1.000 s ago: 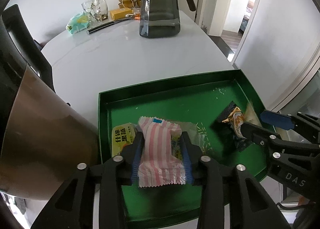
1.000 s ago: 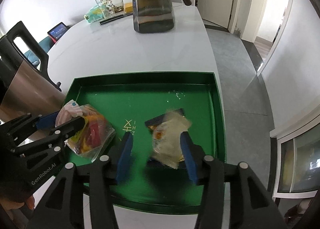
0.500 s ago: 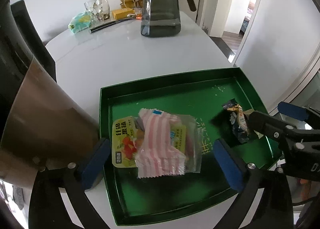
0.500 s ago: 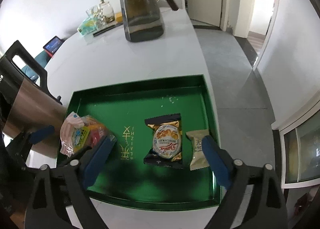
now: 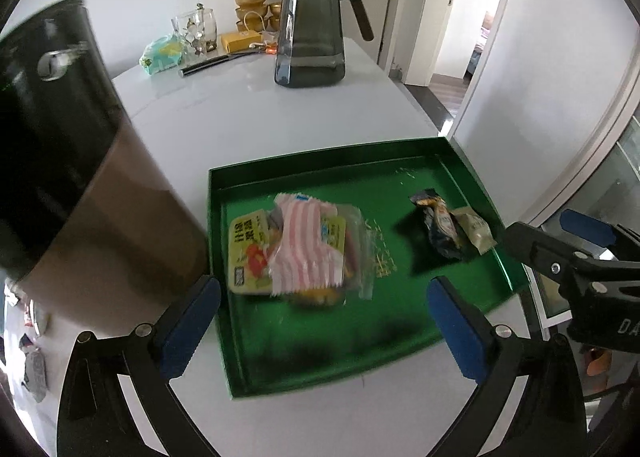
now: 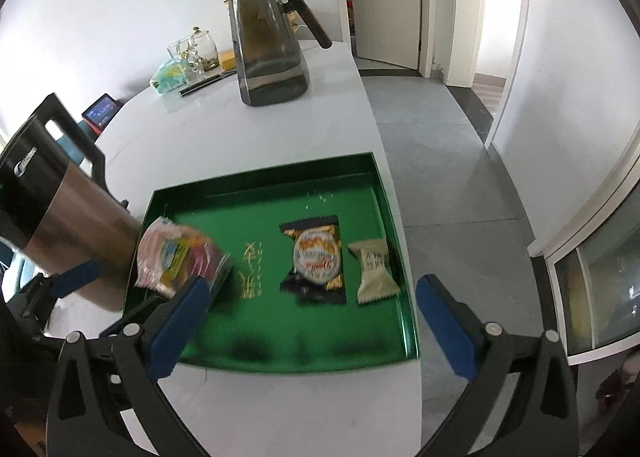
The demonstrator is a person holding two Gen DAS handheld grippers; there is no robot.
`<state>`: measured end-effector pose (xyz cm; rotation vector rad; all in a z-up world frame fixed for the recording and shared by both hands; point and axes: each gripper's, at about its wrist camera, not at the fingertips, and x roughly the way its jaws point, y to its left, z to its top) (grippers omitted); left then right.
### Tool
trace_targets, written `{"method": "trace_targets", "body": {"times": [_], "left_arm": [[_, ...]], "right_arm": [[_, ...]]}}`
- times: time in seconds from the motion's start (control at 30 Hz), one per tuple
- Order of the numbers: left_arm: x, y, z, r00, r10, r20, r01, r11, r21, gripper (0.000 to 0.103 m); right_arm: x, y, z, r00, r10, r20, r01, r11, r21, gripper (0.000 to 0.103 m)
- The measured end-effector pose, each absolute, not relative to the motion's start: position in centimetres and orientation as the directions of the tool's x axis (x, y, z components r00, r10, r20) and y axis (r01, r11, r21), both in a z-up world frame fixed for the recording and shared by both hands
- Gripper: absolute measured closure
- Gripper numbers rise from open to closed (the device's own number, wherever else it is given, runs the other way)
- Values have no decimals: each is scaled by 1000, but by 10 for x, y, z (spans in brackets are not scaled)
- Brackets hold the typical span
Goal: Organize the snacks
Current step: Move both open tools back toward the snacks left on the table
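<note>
Your left tool [image 5: 324,321] and right tool [image 6: 312,321] both gape wide, empty. In the green tray [image 6: 276,357] on the worktop [image 6: 224,137]: a pink-striped packet [image 5: 306,253] atop a clear bag, a dark biscuit packet [image 6: 316,257], a beige packet [image 6: 374,271] beside it.

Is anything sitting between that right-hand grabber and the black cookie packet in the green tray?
Nothing visible. The right gripper hangs open above the green tray, and only bare tray floor lies between its jaws and the black cookie packet. The beige packet lies beside the cookie packet, not in front.
</note>
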<state>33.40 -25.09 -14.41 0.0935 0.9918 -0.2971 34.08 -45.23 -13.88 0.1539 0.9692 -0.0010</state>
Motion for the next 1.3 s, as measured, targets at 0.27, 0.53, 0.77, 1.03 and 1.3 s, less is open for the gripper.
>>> {"method": "trace_targets", "body": {"times": [0.27, 0.53, 0.77, 1.03, 1.3], "left_arm": [[293, -209, -125, 543, -193, -817, 267, 962, -50, 2], [258, -135, -121, 563, -113, -819, 155, 987, -29, 2], [239, -56, -129, 562, -33, -827, 55, 998, -2, 2], [247, 43, -157, 521, -8, -854, 21, 1000, 3, 2], [270, 126, -185, 494, -37, -869, 15, 999, -35, 2]], "right_arm": [[304, -434, -125, 583, 77, -809, 81, 985, 153, 0], [274, -381, -117, 592, 133, -795, 6, 986, 169, 0], [265, -313, -118, 581, 170, -796, -63, 984, 164, 0], [262, -230, -126, 578, 135, -805, -33, 989, 143, 0], [274, -143, -146, 545, 113, -831, -16, 992, 124, 0]]}}
